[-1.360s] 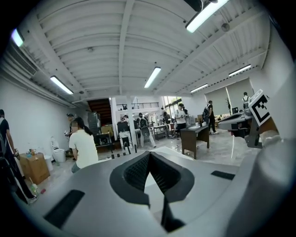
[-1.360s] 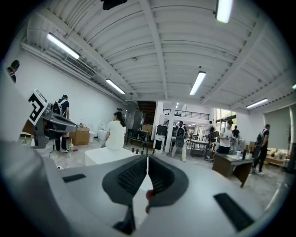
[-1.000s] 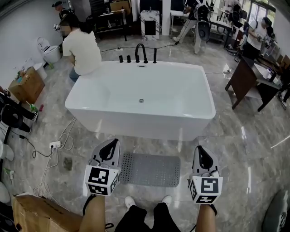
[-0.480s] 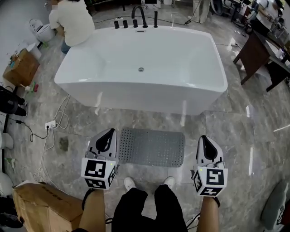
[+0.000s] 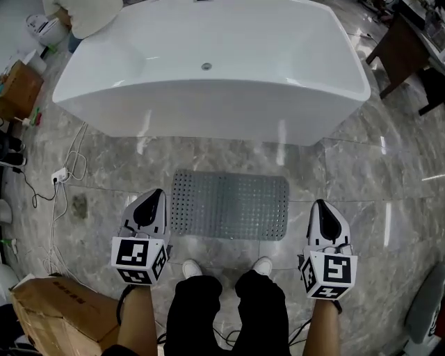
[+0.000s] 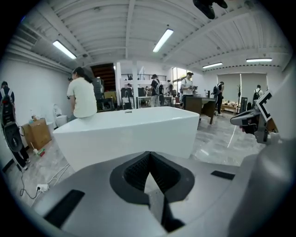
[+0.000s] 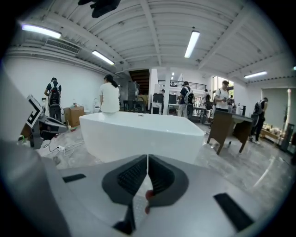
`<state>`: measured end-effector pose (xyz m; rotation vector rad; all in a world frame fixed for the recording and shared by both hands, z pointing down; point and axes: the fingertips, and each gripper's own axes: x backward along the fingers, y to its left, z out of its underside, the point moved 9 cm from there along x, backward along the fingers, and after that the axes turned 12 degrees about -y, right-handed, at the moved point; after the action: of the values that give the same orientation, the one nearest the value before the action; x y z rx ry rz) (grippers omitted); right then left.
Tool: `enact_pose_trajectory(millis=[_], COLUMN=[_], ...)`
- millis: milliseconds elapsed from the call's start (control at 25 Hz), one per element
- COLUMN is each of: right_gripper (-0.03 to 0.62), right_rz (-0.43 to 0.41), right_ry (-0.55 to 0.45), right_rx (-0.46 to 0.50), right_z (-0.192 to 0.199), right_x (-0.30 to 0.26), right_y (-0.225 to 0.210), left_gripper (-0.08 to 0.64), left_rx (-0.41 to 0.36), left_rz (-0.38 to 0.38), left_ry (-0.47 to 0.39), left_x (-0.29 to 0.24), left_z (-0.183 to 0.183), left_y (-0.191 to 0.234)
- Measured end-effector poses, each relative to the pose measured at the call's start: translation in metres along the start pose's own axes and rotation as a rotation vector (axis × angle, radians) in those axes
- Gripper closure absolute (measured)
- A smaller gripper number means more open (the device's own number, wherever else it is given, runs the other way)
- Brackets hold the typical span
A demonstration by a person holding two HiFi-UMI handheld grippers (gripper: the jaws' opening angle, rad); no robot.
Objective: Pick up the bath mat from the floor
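A grey perforated bath mat (image 5: 229, 204) lies flat on the marble floor in front of the white bathtub (image 5: 208, 76), just beyond the person's white shoes. My left gripper (image 5: 154, 200) hovers beside the mat's left edge, jaws shut and empty. My right gripper (image 5: 321, 210) hangs to the right of the mat's right edge, also shut with nothing in it. In the left gripper view (image 6: 148, 159) and the right gripper view (image 7: 147, 162) the pads meet, and the tub (image 6: 129, 134) (image 7: 138, 132) fills the middle; the mat is hidden below the jaws.
A cardboard box (image 5: 59, 316) sits at the lower left. A white power strip and cables (image 5: 59, 177) trail over the floor left of the tub. A dark wooden desk (image 5: 410, 49) stands at the upper right. A person in a white top (image 5: 83, 14) sits on the tub's far left rim.
Both grippers and the head have come down toward the floor; the tub and mat now look larger and nearer. The jaws stayed shut.
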<state>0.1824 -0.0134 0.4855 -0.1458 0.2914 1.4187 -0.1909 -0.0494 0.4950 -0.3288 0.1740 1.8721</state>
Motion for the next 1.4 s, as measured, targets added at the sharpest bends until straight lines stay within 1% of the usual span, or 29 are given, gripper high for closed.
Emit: enact_pose_trajectory(millis=[120, 280, 400, 480, 600, 680, 800, 960, 1040, 1120, 1240, 1320, 1400], right_gripper=[0.569, 0.569, 0.569, 0.569, 0.569, 0.569, 0.569, 0.569, 0.569, 0.569, 0.569, 0.568, 0.568], right_rz=[0.021, 0.029, 0.050, 0.063, 0.047, 0.037, 0.042, 0.030, 0.025, 0.018, 0.015, -0.002, -0.020], right_ry=[0.010, 0.020, 0.010, -0.010, -0.002, 0.003, -0.014, -0.005, -0.002, 0.006, 0.004, 0.017, 0.051], right_rx=[-0.025, -0.012, -0.014, -0.015, 0.000, 0.017, 0.013, 0.019, 0.018, 0.027, 0.011, 0.038, 0.053], right_z=[0.041, 0.095, 0.131, 0.152, 0.188, 0.213, 0.248, 0.292, 0.314, 0.334, 0.364, 0.384, 0.406], right_x=[-0.010, -0.027, -0.042, -0.056, -0.075, -0.084, -0.097, -0.113, -0.119, -0.124, -0.129, -0.133, -0.136], right_y=[-0.002, -0.004, -0.005, -0.005, -0.004, -0.005, -0.009, -0.016, -0.019, -0.021, -0.021, -0.018, -0.016], left_gripper=[0.561, 0.561, 0.561, 0.561, 0.561, 0.561, 0.561, 0.561, 0.561, 0.561, 0.561, 0.561, 0.561], left_rx=[0.009, -0.010, -0.014, 0.007, 0.041, 0.026, 0.003, 0.013, 0.013, 0.007, -0.008, -0.013, -0.010], left_rz=[0.006, 0.017, 0.022, 0.012, -0.013, -0.014, -0.010, -0.030, -0.027, -0.008, 0.017, 0.032, 0.044], left_ry=[0.005, 0.012, 0.023, 0.020, 0.011, 0.021, 0.026, 0.015, 0.010, 0.007, 0.009, 0.017, 0.041], left_x=[-0.019, -0.047, -0.066, -0.079, -0.094, -0.102, -0.114, -0.130, -0.135, -0.139, -0.144, -0.149, -0.153], left_z=[0.039, 0.091, 0.129, 0.154, 0.192, 0.218, 0.253, 0.293, 0.311, 0.327, 0.349, 0.364, 0.383], left_y=[-0.002, -0.005, -0.004, 0.001, 0.011, 0.014, 0.017, 0.019, 0.015, 0.011, 0.011, 0.014, 0.018])
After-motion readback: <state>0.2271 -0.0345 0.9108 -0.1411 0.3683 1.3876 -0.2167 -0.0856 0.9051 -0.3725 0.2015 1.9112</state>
